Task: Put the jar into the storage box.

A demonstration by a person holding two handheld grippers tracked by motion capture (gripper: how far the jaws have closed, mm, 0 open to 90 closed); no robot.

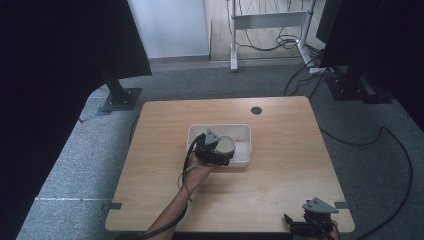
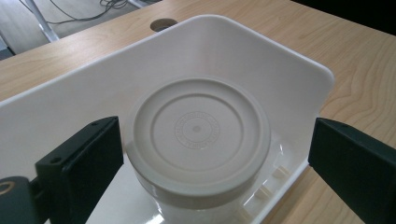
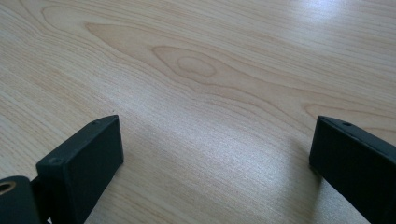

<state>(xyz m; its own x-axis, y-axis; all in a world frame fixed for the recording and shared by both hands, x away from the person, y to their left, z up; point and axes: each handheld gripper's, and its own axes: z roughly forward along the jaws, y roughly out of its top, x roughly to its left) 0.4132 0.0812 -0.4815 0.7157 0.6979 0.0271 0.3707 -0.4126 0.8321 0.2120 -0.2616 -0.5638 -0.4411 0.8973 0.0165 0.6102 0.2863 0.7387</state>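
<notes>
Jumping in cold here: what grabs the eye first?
The left gripper hangs open around a lidded white jar standing inside the white tray at the table's middle. The right gripper sits open over bare wood at the table's near right corner.

Black left gripper (image 1: 223, 151), grey triangular plate, seemingly black cable.

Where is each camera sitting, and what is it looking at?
High view: above the person's side, looking down on the table; the forearm, left gripper and right gripper show.
Left gripper view: on the left gripper, looking at the jar in the white tray; its open black fingers show.
Right gripper view: on the right gripper, facing bare wood; its open fingers show.
High and left gripper views share jar and tray.
</notes>
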